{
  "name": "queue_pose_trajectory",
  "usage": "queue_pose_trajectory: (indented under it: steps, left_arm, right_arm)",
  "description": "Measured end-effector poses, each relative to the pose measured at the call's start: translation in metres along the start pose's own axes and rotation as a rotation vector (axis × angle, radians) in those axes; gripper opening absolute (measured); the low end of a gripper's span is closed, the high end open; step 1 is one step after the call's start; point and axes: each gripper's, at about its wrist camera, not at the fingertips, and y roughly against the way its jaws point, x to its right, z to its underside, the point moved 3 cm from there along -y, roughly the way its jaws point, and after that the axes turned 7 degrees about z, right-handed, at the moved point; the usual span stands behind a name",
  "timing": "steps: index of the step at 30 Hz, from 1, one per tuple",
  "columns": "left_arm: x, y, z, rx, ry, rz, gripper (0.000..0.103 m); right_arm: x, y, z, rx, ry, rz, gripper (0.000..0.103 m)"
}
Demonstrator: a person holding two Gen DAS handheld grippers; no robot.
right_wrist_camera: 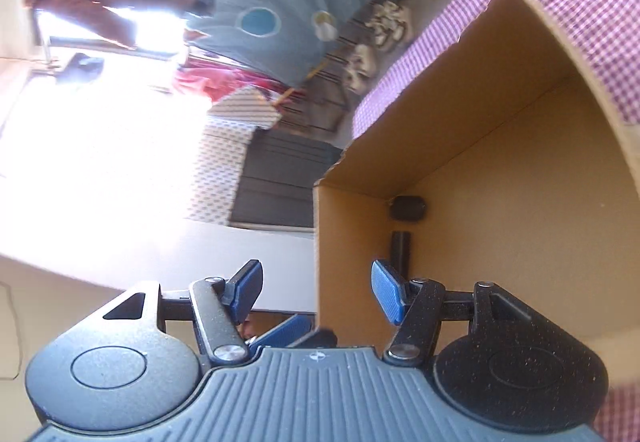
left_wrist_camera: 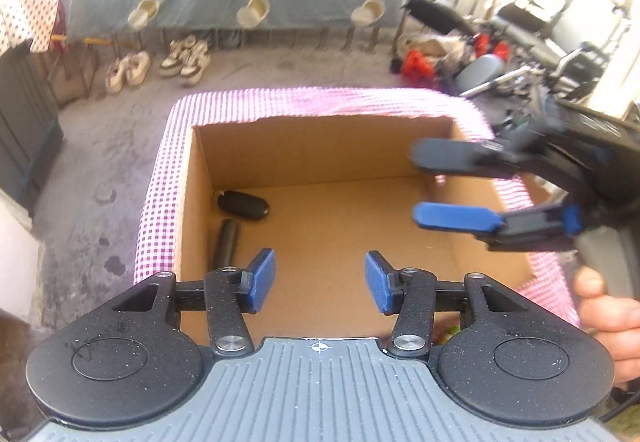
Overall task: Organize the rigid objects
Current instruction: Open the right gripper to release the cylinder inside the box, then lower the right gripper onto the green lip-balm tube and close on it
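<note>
Two black items already in the box, both grippers empty above it.

A black oval key-fob-like object and a black cylindrical tube lie on the floor of the open brown cardboard box, tucked against its left wall near the far-left corner, the fob nearer that corner, just beside each other. Rest of the box floor is bare. Left gripper hangs over the near edge, blue pads spread, nothing between. Right gripper reaches in over the right edge, fingers apart, also empty. The box sits on a pink-and-white checked cloth. Judged partly done: two items placed; anything left to sort lies out of view.
</note>
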Motion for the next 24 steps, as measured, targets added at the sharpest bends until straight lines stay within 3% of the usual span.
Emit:
queue_pose_trajectory:
  steps: [5, 9, 16, 18, 24]
  left_arm:
    - [0.025, 0.026, 0.028, 0.054, -0.086, 0.040, 0.053]
    - [0.051, 0.024, 0.062, 0.057, -0.162, 0.075, 0.054]
    - [0.099, -0.013, 0.116, 0.040, -0.328, 0.096, 0.053]
    - [0.112, -0.025, 0.124, 0.041, -0.379, 0.092, 0.053]
    - [0.135, -0.059, 0.126, 0.007, -0.526, 0.043, 0.045]
  right_arm:
    - [0.012, 0.065, 0.037, 0.081, 0.022, -0.054, 0.063]
    - [0.047, 0.095, 0.068, 0.151, 0.001, 0.017, 0.064]
    - [0.106, 0.088, 0.105, 0.186, -0.074, 0.138, 0.059]
    - [0.117, 0.084, 0.111, 0.195, -0.088, 0.178, 0.057]
    - [0.142, 0.062, 0.108, 0.178, -0.157, 0.191, 0.047]
